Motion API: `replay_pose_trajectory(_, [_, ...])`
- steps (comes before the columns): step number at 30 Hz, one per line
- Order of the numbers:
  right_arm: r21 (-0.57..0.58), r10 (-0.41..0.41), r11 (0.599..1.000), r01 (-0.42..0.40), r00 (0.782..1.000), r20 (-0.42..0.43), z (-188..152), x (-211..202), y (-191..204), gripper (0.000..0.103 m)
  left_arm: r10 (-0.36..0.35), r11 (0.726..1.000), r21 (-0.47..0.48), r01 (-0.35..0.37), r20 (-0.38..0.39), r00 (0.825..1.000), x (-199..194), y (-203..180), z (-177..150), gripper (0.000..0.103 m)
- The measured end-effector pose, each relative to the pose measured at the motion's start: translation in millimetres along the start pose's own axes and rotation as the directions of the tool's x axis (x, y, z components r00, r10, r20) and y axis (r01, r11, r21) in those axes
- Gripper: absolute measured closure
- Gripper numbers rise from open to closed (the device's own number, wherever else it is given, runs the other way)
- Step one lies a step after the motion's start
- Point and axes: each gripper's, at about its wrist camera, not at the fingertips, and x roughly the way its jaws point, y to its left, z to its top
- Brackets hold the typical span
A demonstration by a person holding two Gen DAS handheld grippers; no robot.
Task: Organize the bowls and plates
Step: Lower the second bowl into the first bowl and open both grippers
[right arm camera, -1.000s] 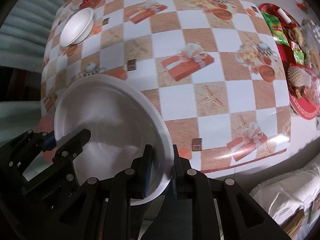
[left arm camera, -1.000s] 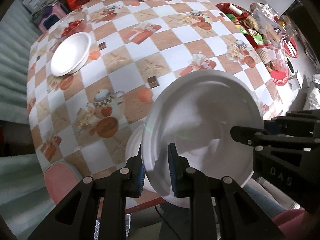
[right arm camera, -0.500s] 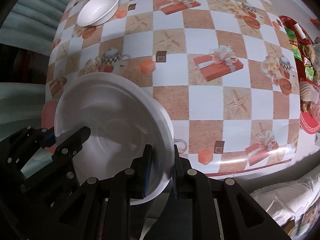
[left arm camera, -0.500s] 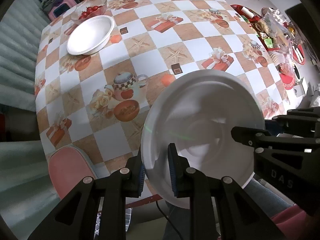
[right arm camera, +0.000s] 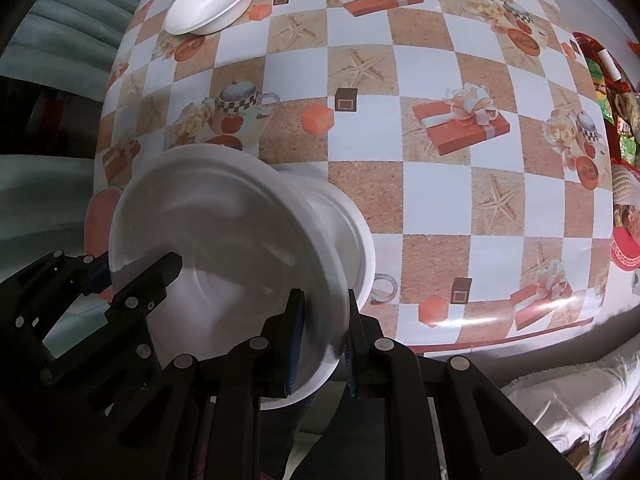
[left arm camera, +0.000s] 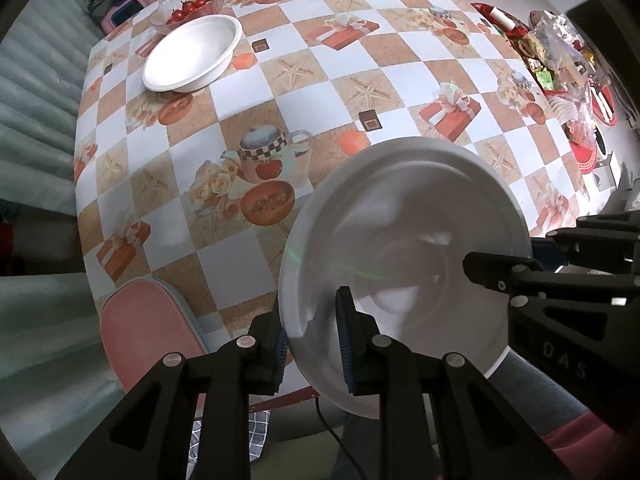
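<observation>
**Clerk:** Checked oilcloth counter [left arm camera: 280, 92], printed with teapots, gift boxes and starfish, was entered first. What was logged upon it?

**Checker:** One white bowl [left arm camera: 192, 54] was listed at the far left corner, set down upright. Just behind it a glass bowl of tomatoes [left arm camera: 188, 6] was noted. Snack packets on red trays [left arm camera: 560, 64] were recorded at the right edge, well apart from the bowl.

**Clerk:** And the item in hand?

**Checker:** One white plate [left arm camera: 400, 240] was recorded as held clear above the near edge of the counter, tilted. The left gripper [left arm camera: 310, 344] was clamped narrowly on its near rim, one pad on each face. The right gripper [right arm camera: 322, 344] was pinched on the opposite rim likewise. A two-sided hold was judged to have been chosen so that the wide, light plate could be kept from swinging. In the right wrist view a second white dish [right arm camera: 352, 248] was seen below, resting on the counter; it was judged the likely stacking place.

**Clerk:** Any lettering?

**Checker:** "DAS" was read on the right gripper's body, seen from the left wrist. Packet labels were too small to be read.
</observation>
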Motion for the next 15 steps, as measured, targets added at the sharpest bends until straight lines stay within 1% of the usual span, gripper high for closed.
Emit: replay_pose_trajectory(15, [0.004, -0.007, 1.0, 0.007, 1.0, -0.025, 2, 19, 2, 0.084, 0.01, 1.0, -0.007, -0.01, -0.038, 0.999, 21, 4, -6, 0.08])
